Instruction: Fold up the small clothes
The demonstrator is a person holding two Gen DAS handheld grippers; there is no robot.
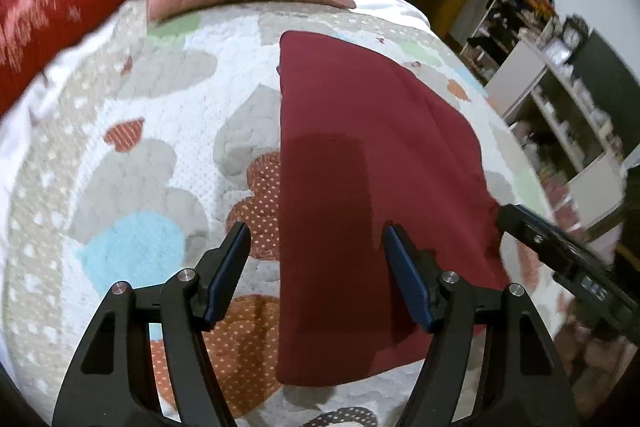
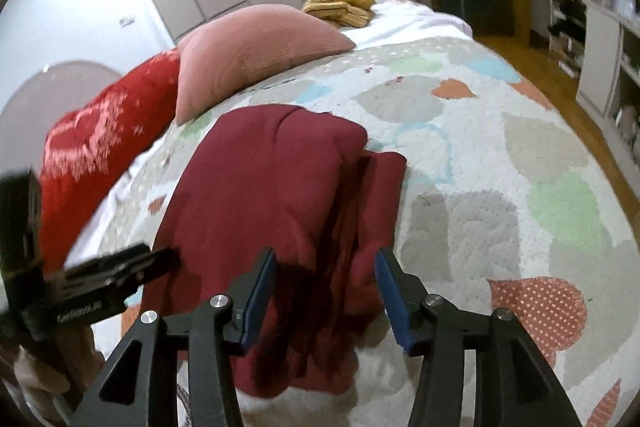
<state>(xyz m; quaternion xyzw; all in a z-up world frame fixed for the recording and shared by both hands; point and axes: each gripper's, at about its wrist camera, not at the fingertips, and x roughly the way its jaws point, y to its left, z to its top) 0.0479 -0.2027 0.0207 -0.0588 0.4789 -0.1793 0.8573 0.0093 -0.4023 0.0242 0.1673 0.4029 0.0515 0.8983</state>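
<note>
Lying flat on the quilt (image 1: 132,131), the maroon garment (image 1: 360,155) looked partly folded. Both the left gripper (image 1: 316,267) and right gripper (image 2: 326,291) hovered spread wide, holding nothing; next probably meant pinching the near edge.

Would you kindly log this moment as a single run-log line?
left gripper: open, above garment | right gripper: open, above garment | maroon garment: folded on quilt, not gripped
</note>
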